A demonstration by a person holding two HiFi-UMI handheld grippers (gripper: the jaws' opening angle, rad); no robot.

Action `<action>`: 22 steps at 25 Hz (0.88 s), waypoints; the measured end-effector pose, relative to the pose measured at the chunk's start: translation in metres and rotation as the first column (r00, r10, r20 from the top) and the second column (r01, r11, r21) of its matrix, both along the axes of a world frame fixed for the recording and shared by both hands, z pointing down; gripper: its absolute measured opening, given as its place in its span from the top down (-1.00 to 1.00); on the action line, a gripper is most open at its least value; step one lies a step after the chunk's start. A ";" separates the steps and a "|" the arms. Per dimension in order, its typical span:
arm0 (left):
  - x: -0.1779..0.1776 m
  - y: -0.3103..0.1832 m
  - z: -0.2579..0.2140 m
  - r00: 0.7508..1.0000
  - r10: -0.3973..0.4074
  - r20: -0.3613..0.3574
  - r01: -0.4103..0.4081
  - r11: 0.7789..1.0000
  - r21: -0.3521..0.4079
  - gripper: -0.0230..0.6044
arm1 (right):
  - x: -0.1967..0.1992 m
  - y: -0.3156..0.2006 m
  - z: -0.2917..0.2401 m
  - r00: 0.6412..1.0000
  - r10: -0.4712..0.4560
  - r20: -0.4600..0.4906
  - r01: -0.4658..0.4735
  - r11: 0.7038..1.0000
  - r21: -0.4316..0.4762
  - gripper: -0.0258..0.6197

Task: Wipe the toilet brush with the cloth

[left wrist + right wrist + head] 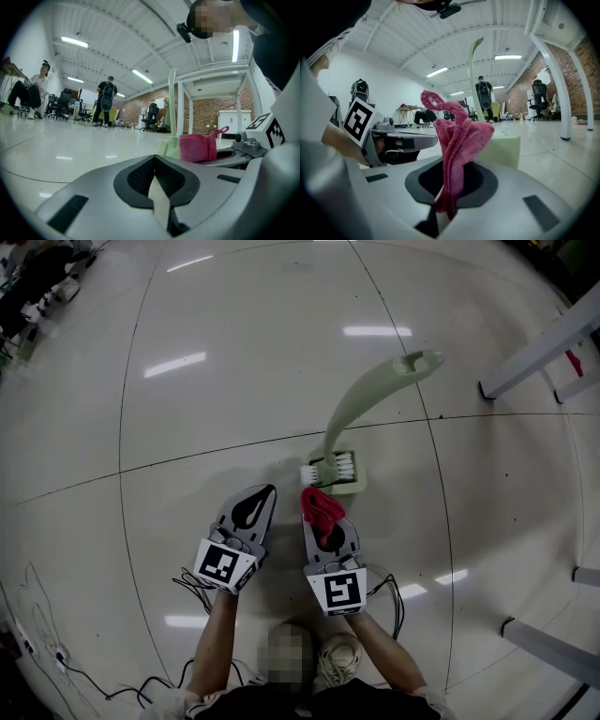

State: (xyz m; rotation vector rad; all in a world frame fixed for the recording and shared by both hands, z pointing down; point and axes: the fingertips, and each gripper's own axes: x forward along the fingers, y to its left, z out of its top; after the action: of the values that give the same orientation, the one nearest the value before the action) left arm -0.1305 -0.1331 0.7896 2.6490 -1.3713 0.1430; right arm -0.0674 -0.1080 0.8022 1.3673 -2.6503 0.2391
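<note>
The right claw (317, 517) is clenched on the red cloth (320, 503), just beside the toilet brush (360, 401), which stands in its holder (347, 482) on the floor (234, 381). The left claw (264, 497) is clenched on nothing. It would be best to steady the handle with the left claw first, then drag the cloth along it.
</note>
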 end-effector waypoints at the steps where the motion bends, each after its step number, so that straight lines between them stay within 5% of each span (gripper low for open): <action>1: 0.002 0.000 -0.004 1.000 0.013 -0.016 -0.013 1.000 0.008 0.92 | 0.005 -0.001 -0.008 1.000 0.017 0.026 -0.018 1.000 0.025 0.83; 5: 0.029 -0.004 -0.018 0.982 0.158 -0.099 -0.156 0.987 0.033 0.90 | 0.058 0.003 -0.024 0.980 0.182 0.080 -0.182 0.983 -0.010 0.83; 8: 0.061 -0.008 -0.020 0.946 0.298 -0.124 -0.297 0.954 0.032 -0.16 | 0.097 0.001 -0.020 0.951 0.296 0.090 -0.293 0.955 -0.046 0.83; 13: 0.091 -0.020 -0.012 0.905 0.418 -0.080 -0.418 0.908 0.020 -0.19 | 0.121 -0.004 -0.007 0.941 0.331 0.068 -0.326 0.942 -0.083 0.83; 17: 0.109 -0.028 -0.011 0.841 0.541 0.005 -0.541 0.841 0.004 -0.51 | 0.116 -0.008 -0.008 0.952 0.297 0.078 -0.292 0.953 -0.076 0.83; 22: 0.116 -0.041 -0.012 0.824 0.566 0.011 -0.566 0.824 0.002 -0.52 | 0.106 -0.008 -0.003 0.958 0.269 0.097 -0.259 0.960 -0.105 0.83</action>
State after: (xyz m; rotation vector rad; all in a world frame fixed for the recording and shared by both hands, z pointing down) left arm -0.0140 -0.1740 0.7780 2.9756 -0.5330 0.2177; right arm 0.0391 -0.1161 0.7996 1.7226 -2.4980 0.4734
